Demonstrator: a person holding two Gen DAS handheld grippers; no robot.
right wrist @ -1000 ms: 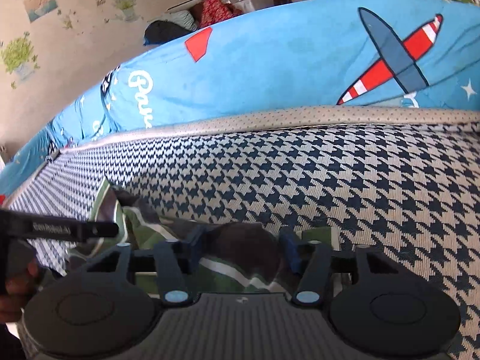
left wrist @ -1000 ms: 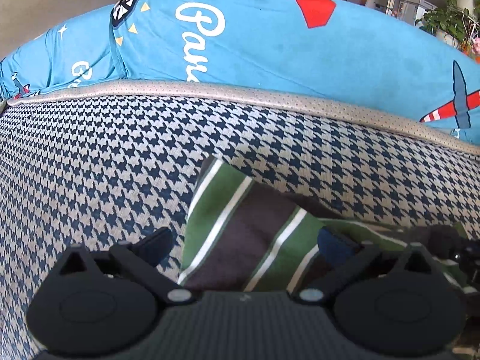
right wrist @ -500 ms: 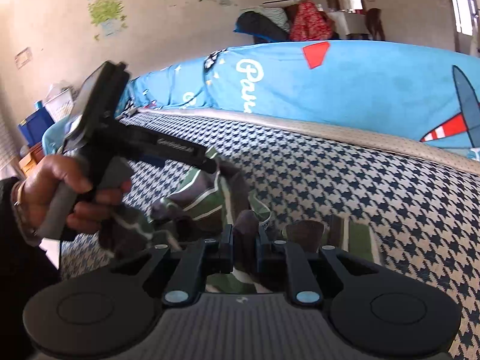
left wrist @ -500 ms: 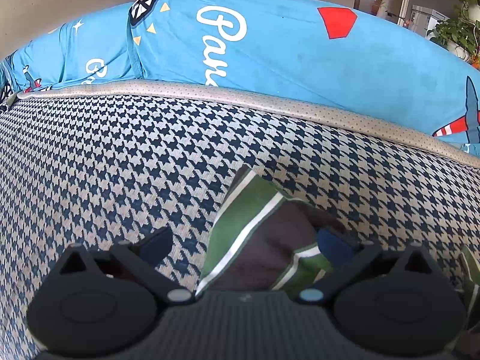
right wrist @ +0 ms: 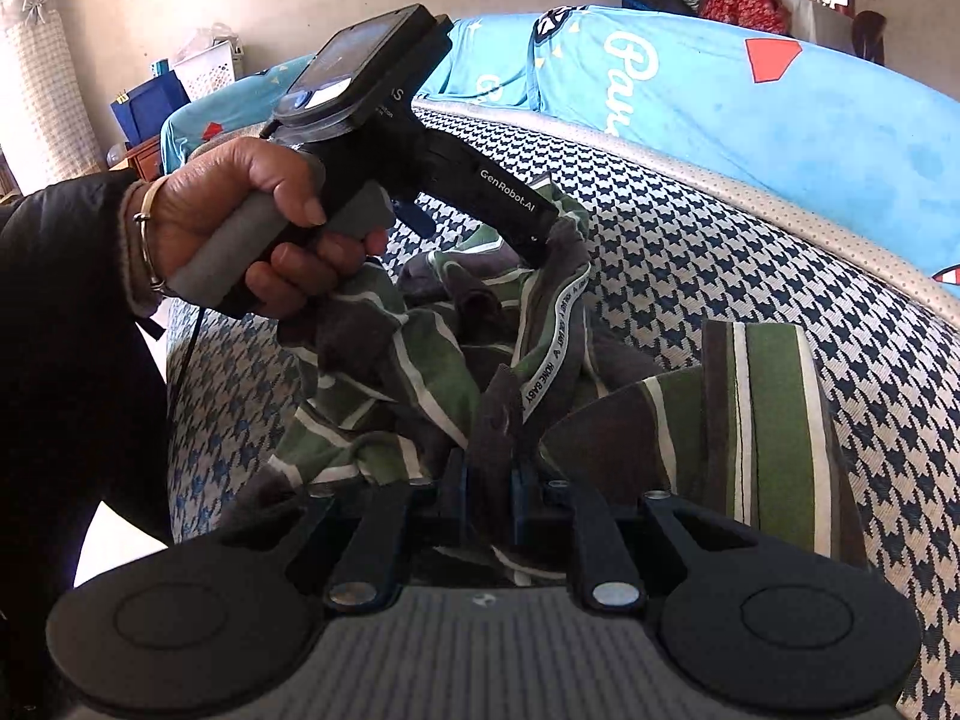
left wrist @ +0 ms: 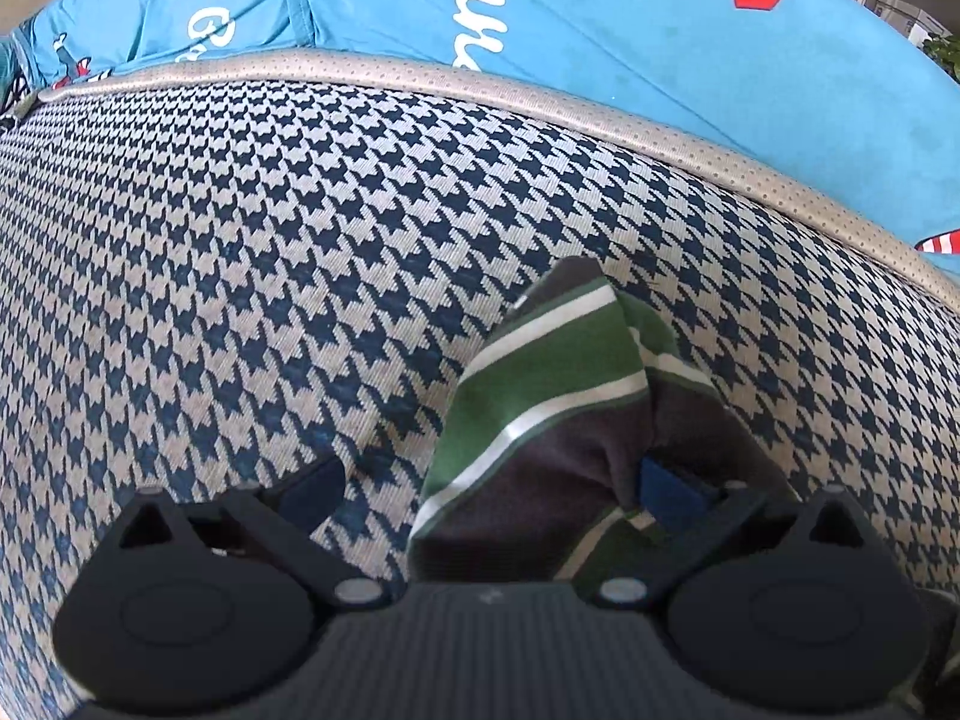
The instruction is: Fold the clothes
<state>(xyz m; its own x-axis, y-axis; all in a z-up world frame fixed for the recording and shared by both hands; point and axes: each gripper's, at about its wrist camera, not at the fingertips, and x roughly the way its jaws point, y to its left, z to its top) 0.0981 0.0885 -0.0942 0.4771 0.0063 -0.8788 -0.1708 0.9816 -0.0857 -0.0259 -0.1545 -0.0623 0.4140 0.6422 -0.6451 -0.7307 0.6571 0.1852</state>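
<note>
Right gripper (right wrist: 489, 495): jaws clenched on a dark grey fold of the striped garment (right wrist: 420, 372), blue pads pinching the cloth between them. The garment, green and dark grey with thin white stripes, bunches up just ahead of the jaws. A flat striped panel lies to the right on the houndstooth cushion (right wrist: 690, 240). A white printed neck tape runs through the crumpled middle.

Left gripper (left wrist: 489, 483): jaws spread wide. The right-hand blue pad (left wrist: 666, 486) touches the cloth; the left-hand finger (left wrist: 312, 483) hangs clear over bare cushion. A peaked fold of the garment (left wrist: 540, 408) stands between the fingers, nearer the right one. Nothing is gripped.

From the right wrist view, the person's left hand (right wrist: 240, 222) wraps the grey handle of the left gripper, a bangle (right wrist: 147, 228) at the wrist and a dark sleeve (right wrist: 60, 330) behind it. The tip of that gripper sits at the upper edge of the bunched cloth.

Beyond the garment: blue and white houndstooth cushion (left wrist: 240, 240), a beige perforated border (left wrist: 540, 102), then a bright blue cover (left wrist: 660, 48) with white lettering and a red shape.

Far: a white laundry basket (right wrist: 207, 69) by the wall.
</note>
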